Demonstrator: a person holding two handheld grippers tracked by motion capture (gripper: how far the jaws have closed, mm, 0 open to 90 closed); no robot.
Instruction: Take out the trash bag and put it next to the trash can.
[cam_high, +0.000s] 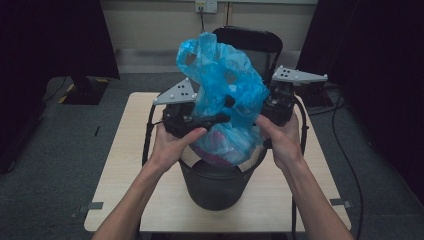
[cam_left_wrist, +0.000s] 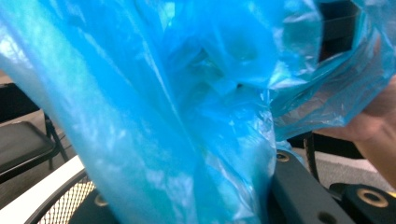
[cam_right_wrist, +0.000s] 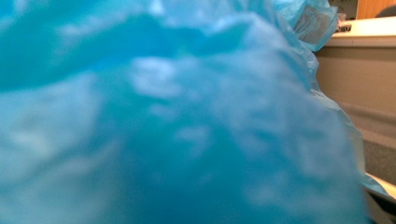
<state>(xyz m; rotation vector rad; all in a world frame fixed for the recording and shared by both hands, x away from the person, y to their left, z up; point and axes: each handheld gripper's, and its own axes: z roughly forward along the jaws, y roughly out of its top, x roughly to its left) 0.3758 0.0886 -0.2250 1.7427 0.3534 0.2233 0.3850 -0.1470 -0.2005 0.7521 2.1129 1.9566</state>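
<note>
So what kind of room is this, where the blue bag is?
Probably an office or lab room set up for recording. A small pale wooden table stands on grey carpet, with a black folding chair behind it and a wall power socket with cables.

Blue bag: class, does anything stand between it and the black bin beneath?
Nothing visible does. The blue bag hangs straight over the black bin, its lower end at the rim, with the left gripper and right gripper at its sides.

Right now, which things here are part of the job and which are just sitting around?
In the job: blue plastic bag, black mesh bin, left gripper, right gripper.
Just around: folding chair, table, wall socket, floor cable.
</note>
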